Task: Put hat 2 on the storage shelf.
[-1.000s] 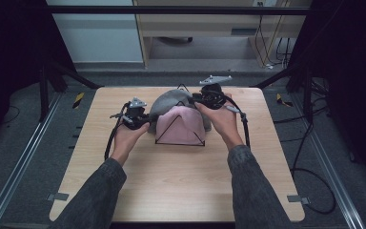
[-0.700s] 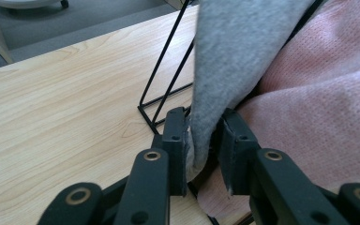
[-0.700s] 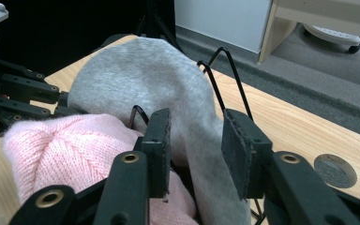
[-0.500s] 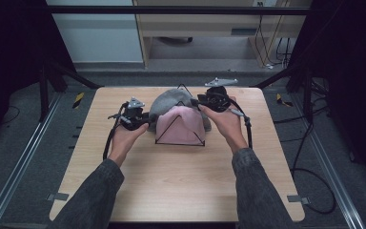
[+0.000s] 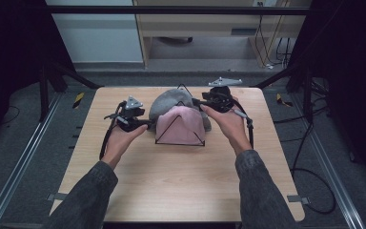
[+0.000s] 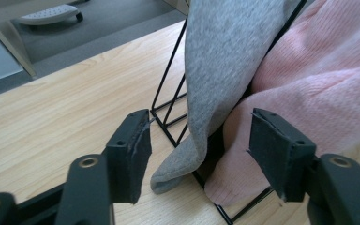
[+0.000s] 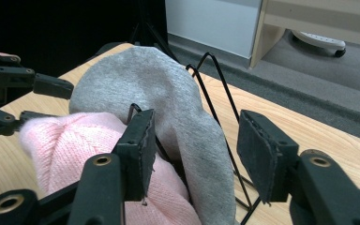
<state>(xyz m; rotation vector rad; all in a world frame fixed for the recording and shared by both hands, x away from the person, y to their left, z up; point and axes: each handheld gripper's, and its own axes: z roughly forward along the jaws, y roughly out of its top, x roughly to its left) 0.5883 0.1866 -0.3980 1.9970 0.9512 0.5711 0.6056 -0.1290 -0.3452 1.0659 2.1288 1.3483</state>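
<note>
A black wire rack (image 5: 180, 142) stands mid-table with a grey knit hat (image 5: 167, 101) and a pink knit hat (image 5: 181, 123) draped over it. My left gripper (image 5: 149, 123) is at the rack's left side. In the left gripper view my left gripper (image 6: 200, 151) is open, and its jaws have just been opening. The grey hat's hem (image 6: 180, 164) and the pink hat's hem (image 6: 229, 180) hang between the pads untouched. My right gripper (image 5: 198, 102) is at the rack's right rear. My right gripper (image 7: 197, 149) is also open after just opening, with the grey hat (image 7: 168, 101) lying loose between its jaws.
The wooden table (image 5: 181, 191) has bare room in front of the rack and at both sides. Cables trail from each gripper over the table edges. A metal frame (image 5: 24, 157) runs along the floor beside the table.
Both hands have stayed almost where they were beside the rack. The hats hang on the rack as before.
</note>
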